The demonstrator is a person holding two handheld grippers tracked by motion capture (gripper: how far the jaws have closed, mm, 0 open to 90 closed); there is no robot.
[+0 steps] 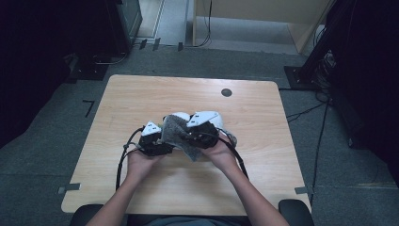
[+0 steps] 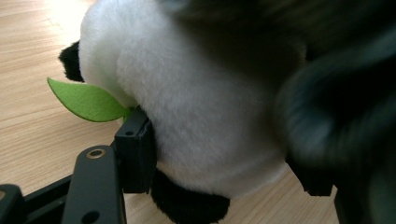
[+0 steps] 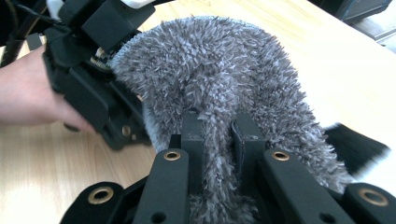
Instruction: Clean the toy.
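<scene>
My left hand-held gripper (image 2: 224, 158) grips the plush panda (image 2: 196, 107) just above the desk (image 1: 141, 94), my right hand-held gripper (image 3: 219, 135) pinches the grey fluffy cloth (image 3: 219, 70) draped on it; the wiping looks underway, unfinished.

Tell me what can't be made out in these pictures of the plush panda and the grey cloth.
- Plush panda, left gripper view: its head and face are cut off by the frame's top; a blurred dark shape covers the right side.
- Plush panda, high view: mostly hidden behind the grey cloth and both tools.
- Right tool, right gripper view: pads buried in the cloth's pile.
- Green leaf: its base is hidden behind a jaw.
</scene>
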